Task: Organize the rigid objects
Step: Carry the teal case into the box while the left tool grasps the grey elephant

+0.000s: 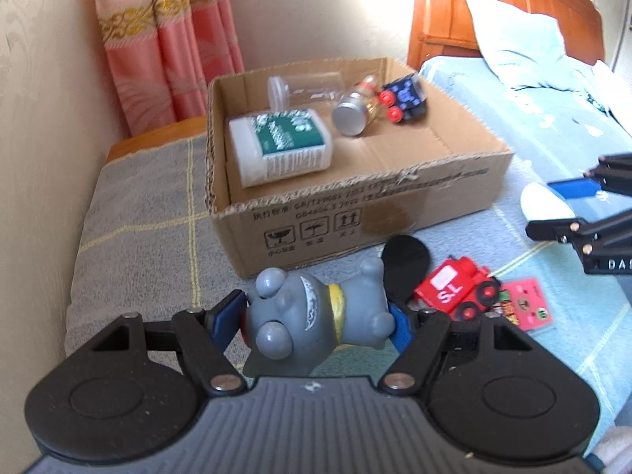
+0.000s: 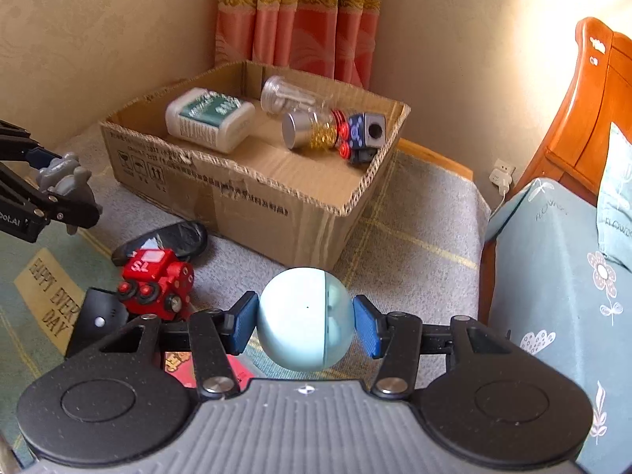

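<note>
My left gripper (image 1: pixel 316 316) is shut on a grey animal figurine (image 1: pixel 312 316), held on its side in front of the open cardboard box (image 1: pixel 355 205). It also shows in the right wrist view (image 2: pixel 63 177) at far left. My right gripper (image 2: pixel 306 320) is shut on a pale blue egg-shaped capsule (image 2: pixel 304 318), right of the box's near corner (image 2: pixel 316 237). In the box lie a white bottle with a green label (image 1: pixel 276 144), a clear jar (image 1: pixel 308 87), a silver-capped jar (image 1: pixel 353 112) and a blue cube toy with red wheels (image 1: pixel 403 96).
A red toy train (image 1: pixel 454 292), a black oval object (image 1: pixel 407 254) and a pink card (image 1: pixel 521 308) lie on the bedding in front of the box. A grey checked blanket (image 1: pixel 138 217) lies under the box. A wooden headboard (image 1: pixel 493 4), curtains (image 1: pixel 166 39) and walls stand behind.
</note>
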Motion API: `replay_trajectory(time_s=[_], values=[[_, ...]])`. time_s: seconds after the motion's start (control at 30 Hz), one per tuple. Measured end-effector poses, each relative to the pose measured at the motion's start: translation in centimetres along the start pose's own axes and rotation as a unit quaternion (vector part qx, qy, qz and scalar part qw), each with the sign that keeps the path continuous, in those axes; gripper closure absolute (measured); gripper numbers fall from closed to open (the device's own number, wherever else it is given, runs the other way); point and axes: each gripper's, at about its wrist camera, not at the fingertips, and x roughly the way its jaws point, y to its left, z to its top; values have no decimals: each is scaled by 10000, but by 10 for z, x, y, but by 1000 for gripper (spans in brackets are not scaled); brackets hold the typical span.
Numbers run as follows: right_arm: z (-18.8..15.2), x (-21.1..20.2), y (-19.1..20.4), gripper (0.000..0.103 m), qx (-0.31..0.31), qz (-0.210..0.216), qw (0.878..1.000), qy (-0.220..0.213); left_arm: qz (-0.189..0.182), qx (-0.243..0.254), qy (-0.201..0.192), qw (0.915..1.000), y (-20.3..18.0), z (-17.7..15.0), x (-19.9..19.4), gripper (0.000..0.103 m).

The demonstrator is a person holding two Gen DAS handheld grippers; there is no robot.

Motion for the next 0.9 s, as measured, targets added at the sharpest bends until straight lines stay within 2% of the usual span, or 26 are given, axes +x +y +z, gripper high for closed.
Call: replay_trajectory(time_s=[0.27, 0.47, 0.63, 0.9], values=[[43, -34, -7, 45, -124, 230, 9983, -521, -59, 115, -348, 9993, -1, 11, -25, 31], [78, -21, -7, 45, -214, 269, 9969, -710, 42, 190, -652, 9977, 2, 28, -37, 31], [100, 19, -12, 45, -127, 346, 9983, -454, 125, 197, -690, 9973, 3, 33, -39, 31], [117, 85, -23, 45, 152, 142, 9998, 73, 184, 177, -642, 9976, 6, 34, -37, 31]])
